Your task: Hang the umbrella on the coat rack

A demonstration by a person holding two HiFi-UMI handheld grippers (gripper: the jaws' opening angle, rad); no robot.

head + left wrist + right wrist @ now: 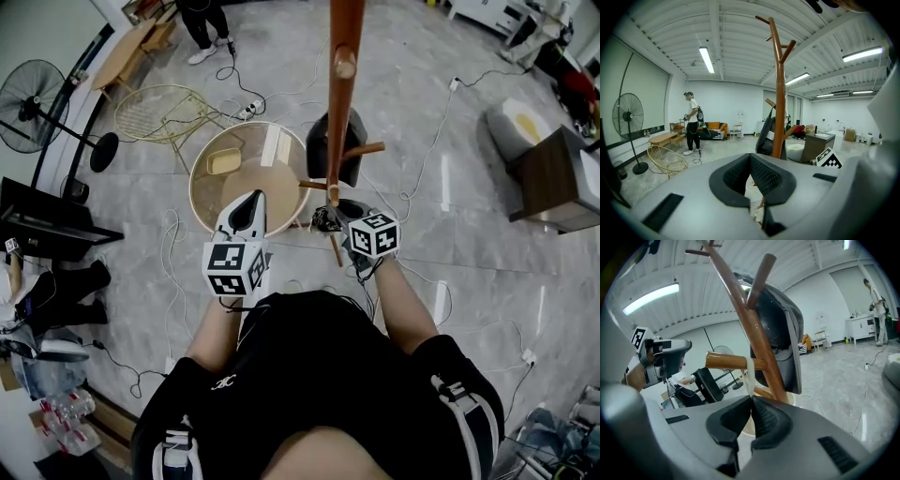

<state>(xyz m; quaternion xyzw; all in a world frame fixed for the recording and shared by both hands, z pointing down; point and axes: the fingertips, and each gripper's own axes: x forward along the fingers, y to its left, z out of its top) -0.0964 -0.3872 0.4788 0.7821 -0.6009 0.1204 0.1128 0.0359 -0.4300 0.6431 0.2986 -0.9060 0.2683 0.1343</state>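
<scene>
Clamping the right gripper (751, 399) shut on the pale strap (749, 369), already looped over a side peg (723, 361) of the coat rack (740, 303), to let the umbrella (325, 219) dangle just below, with the left gripper (751, 157) closed on nothing alongside

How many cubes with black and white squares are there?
2. One cube rides on the left tongs; the other on the right tongs, which pinch a white strap looped over a coat rack peg. None hidden.

Bright, even light from ceiling strip lamps (707, 59) glares off the glossy floor (469, 225), with strong fisheye bending and dark vignetted corners.
</scene>
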